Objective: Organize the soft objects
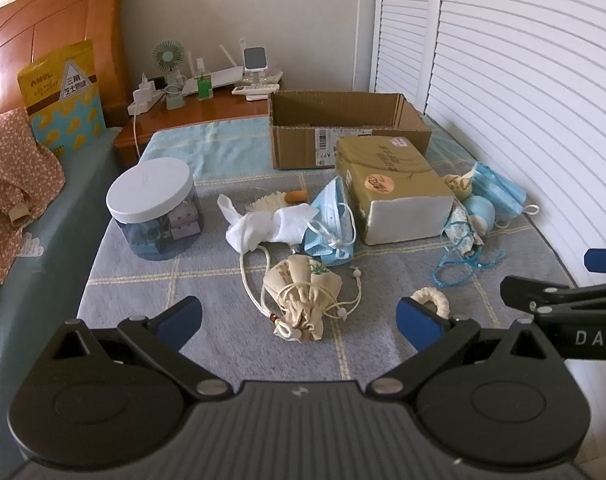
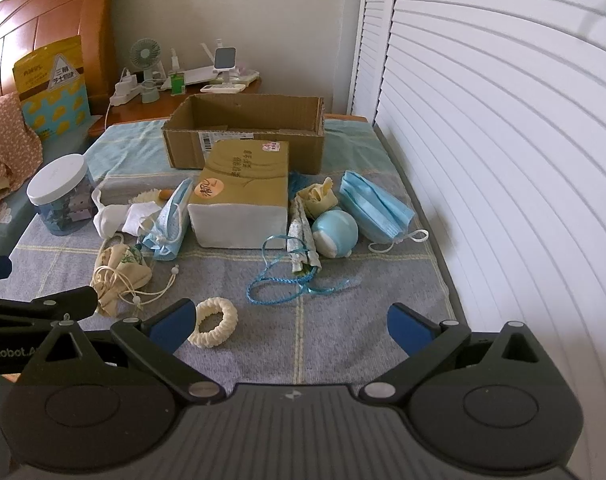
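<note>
Both tongs, left [image 1: 299,320] & right [image 2: 291,326], gaped empty; cardboard box [image 2: 243,140] looked bare, soft stuff all unsorted on bed [image 2: 343,340]

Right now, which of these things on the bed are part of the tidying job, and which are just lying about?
Job:
cream scrunchie
drawstring pouch
white sock
face masks
cardboard box, probably the container

Lying about:
lidded jar
tissue pack
desk fan
yellow snack bag

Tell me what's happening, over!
Left gripper open, right gripper open, both empty. Pouch, scrunchie, masks loose on blanket. Box empty; tissue pack sits before it.
</note>
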Demonstrator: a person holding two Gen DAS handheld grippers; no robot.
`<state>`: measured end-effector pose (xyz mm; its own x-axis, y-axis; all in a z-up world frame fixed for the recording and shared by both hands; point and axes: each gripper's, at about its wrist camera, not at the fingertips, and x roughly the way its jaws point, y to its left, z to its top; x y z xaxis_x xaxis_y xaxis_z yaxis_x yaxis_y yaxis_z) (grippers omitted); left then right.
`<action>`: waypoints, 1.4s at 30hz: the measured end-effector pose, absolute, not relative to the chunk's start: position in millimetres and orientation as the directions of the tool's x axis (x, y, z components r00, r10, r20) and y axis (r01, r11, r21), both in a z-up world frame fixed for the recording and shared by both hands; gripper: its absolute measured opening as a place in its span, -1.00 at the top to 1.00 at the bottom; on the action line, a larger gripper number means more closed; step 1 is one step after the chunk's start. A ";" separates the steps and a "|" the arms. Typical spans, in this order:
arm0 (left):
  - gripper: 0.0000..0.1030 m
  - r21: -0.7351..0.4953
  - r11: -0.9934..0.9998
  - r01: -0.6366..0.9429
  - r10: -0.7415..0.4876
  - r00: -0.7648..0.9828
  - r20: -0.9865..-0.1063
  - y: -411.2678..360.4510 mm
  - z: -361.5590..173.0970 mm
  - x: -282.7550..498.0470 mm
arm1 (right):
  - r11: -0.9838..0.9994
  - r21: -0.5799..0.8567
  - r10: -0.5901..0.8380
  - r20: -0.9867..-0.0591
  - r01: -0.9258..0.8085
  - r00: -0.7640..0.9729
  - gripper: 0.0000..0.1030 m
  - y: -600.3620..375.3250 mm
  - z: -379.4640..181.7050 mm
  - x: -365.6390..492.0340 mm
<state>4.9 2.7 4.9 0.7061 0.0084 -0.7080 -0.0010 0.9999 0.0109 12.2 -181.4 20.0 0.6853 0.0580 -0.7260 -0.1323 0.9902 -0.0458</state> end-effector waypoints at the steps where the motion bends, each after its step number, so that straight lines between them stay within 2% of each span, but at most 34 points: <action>1: -0.99 0.012 1.000 0.000 0.009 0.707 -0.707 2.7 4.7 5.3 | 0.990 -0.047 0.058 -0.725 -0.134 0.686 -1.00 -181.2 20.2 12.5; 21: -0.99 0.046 0.996 0.076 -0.027 0.749 -0.662 16.9 -13.0 9.5 | 0.956 -0.036 0.183 -0.703 -0.292 0.688 -1.00 -180.4 5.5 22.5; 36: -0.99 -0.003 0.995 0.096 -0.073 0.734 -0.675 45.8 -34.7 17.3 | 0.909 -0.024 0.234 -0.797 -0.416 0.557 -1.00 -154.6 -57.0 52.2; 42: -0.99 -0.003 0.994 0.110 -0.082 0.722 -0.687 47.2 -42.7 23.6 | 0.897 -0.036 0.238 -0.801 -0.441 0.549 -1.00 -146.6 -67.5 57.3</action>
